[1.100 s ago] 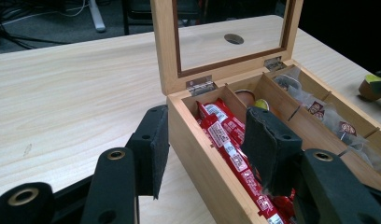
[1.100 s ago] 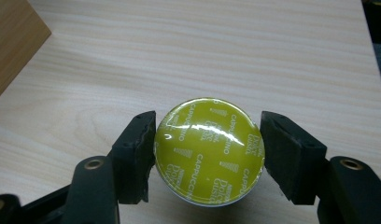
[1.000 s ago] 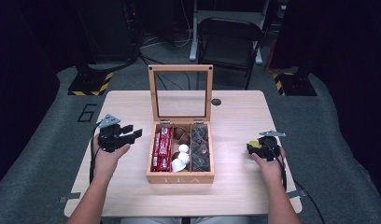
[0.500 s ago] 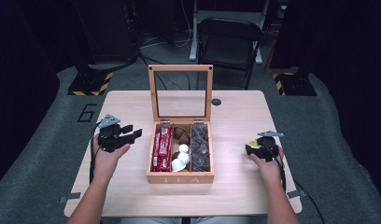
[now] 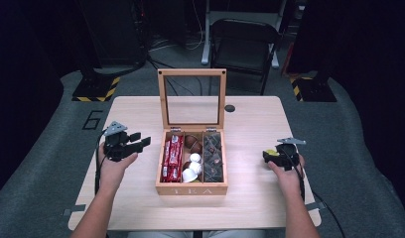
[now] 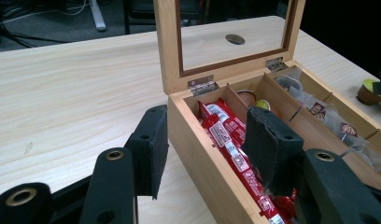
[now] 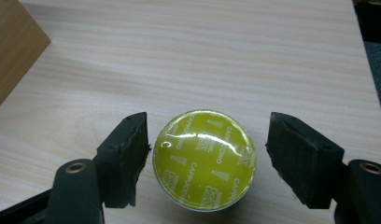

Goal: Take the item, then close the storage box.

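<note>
Yellow-lidded capsule [image 7: 205, 159] between right tongs [image 7: 207, 156], seemingly untouched

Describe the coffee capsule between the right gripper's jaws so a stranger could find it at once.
Start at the open wooden tea box in the middle of the table. Look right of it to the right gripper, whose jaws have just been opening. The capsule sits on the table between them, with a shiny yellow-green lid printed CAPPUCCINO.

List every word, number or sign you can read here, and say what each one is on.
"TEA": front wall of the wooden box.
"CAPPUCCINO", repeated around the yellow foil lid of the coffee capsule.
"6": floor mat left of the table.
Print on the red packets and tea bag labels: too small to read.
</note>
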